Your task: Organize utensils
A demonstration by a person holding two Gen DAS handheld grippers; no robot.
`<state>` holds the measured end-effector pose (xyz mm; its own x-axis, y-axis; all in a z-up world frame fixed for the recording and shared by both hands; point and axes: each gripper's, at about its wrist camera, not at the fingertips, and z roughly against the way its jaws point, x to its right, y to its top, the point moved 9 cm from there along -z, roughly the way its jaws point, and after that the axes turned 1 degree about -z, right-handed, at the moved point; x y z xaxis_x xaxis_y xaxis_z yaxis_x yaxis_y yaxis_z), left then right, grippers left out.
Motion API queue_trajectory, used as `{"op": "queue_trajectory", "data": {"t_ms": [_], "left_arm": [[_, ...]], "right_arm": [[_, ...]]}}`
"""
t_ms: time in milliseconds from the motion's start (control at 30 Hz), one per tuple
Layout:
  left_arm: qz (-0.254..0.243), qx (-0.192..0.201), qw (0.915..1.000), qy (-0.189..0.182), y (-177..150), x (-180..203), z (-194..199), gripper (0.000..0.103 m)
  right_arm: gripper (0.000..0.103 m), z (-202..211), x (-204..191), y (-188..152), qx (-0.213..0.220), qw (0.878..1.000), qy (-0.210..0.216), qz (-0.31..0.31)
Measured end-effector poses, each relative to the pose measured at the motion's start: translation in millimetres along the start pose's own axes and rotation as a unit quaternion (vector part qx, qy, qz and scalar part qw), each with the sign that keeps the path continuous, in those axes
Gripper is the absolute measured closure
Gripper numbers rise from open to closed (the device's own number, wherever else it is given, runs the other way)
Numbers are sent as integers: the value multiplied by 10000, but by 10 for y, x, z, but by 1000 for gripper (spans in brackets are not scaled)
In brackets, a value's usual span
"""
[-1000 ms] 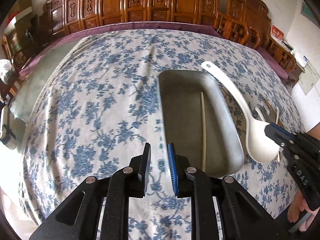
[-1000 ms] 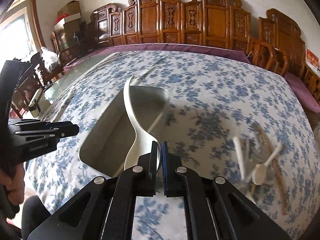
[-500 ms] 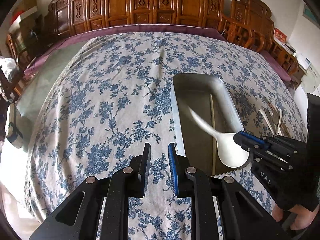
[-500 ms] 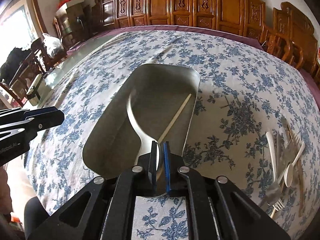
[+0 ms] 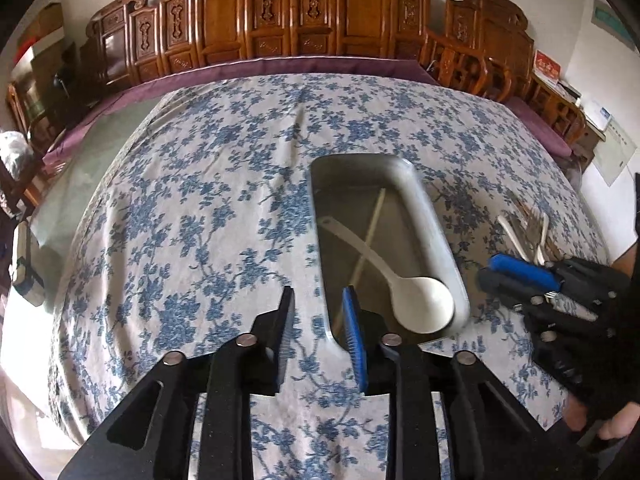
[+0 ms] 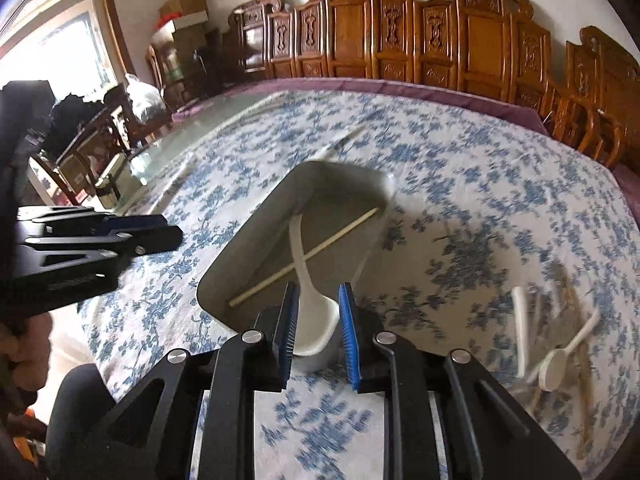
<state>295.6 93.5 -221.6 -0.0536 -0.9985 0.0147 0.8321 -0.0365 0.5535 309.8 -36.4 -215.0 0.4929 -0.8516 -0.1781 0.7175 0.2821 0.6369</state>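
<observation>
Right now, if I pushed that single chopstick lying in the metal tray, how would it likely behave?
The chopstick looks thin, straight and stiff, so it would probably slide or roll easily on the smooth metal tray. The white spoon has its handle lying across it, so a push would likely nudge that too. It seems very light; a narrow pinch could slip.

A dull metal tray (image 5: 424, 216), a glossy, probably plastic spoon (image 5: 420, 300), printed cloth (image 5: 200, 220), carved wooden chairs (image 5: 280, 12).

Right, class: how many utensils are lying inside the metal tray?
2. A white spoon lies with its bowl at the near end of the metal tray. One pale chopstick crosses the spoon's handle. The tray's near corner is partly hidden.
</observation>
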Motion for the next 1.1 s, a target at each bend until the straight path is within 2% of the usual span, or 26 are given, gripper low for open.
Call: {"op": "queue_trajectory", "data": {"t_ms": [167,333,467,700,867,1100], "left_arm": [[-219,67,9997,-78,5,299,35,78],[-433,131,9985,-310,18,721,63,75],[-609,120,9970,-458,25,1073,20,74],[-833,-14,9940,-707,-24,1663,-142,74],[-1027,-216,9911,-814,-82,2049,-335,73],[-1350,-422,9851,-975,-122,2524,-603,73]], "right_arm": [[80,480,336,-120,193,9995,-174,164],[80,888,972,-453,89,9980,-616,142],[69,1073,1478,-682,47,9952,-978,-49],[69,1144,2121,-1026,9,9909,-1255,-481],[69,1113,2323,-1135,-53,9898,-1279,-633],[69,1111,2410,-1139,-37,9895,-1233,-758]]}}
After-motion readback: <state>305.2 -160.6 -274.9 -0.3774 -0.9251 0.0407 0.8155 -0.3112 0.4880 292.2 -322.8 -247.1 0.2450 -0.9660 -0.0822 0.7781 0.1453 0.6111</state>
